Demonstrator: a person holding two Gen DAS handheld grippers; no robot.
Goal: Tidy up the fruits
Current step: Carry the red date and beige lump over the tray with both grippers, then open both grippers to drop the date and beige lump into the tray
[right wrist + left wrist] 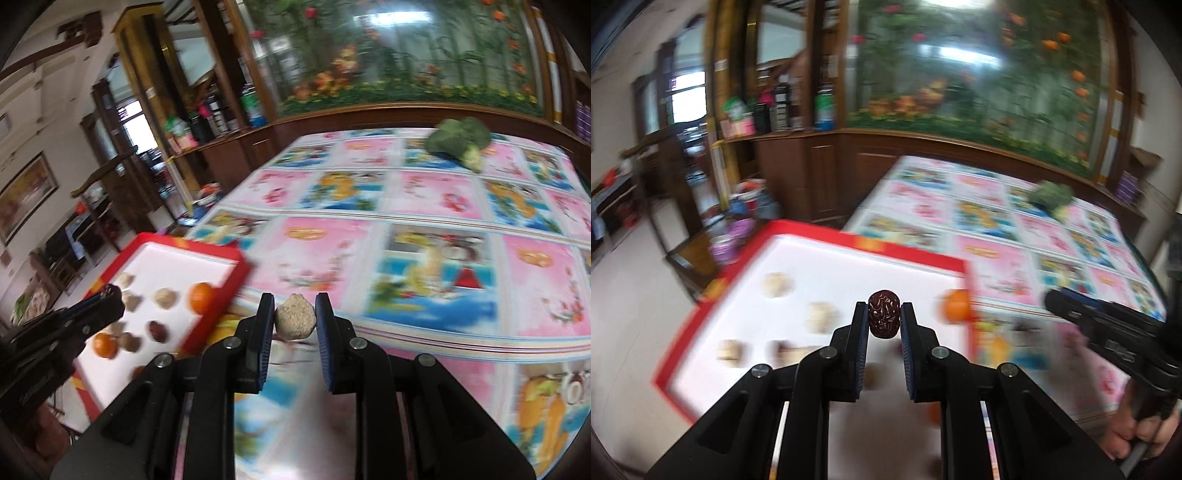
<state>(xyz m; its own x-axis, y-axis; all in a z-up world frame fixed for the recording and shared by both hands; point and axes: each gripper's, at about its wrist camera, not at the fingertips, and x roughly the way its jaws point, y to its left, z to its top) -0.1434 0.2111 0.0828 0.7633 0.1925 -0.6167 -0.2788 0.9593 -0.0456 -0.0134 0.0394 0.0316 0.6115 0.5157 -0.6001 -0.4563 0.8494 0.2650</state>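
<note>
A wrinkled dark red date [884,314] was gripped between the tips of the left tongs [884,317], the jaws closed narrowly on its sides. It was held above a red-rimmed white tray [827,236], in which several pale brown nuts [822,316] and an orange fruit [956,305] were seen, all blurred. A pale, rough, rounded nut [295,320] was clamped in the same way between the blue pads of the right tongs [295,317], and was held over the bench [424,206], which was covered with a pink and blue pictured cloth. In the right wrist view the tray was seen at the left, at the near corner of the bench, with two oranges [201,297], another date [157,330] and more nuts lying in it. A head of broccoli [460,142] was seen lying at the far side of the bench, well apart from the tray. A hand [1141,435] was seen gripping the handle of the right tool.
</note>
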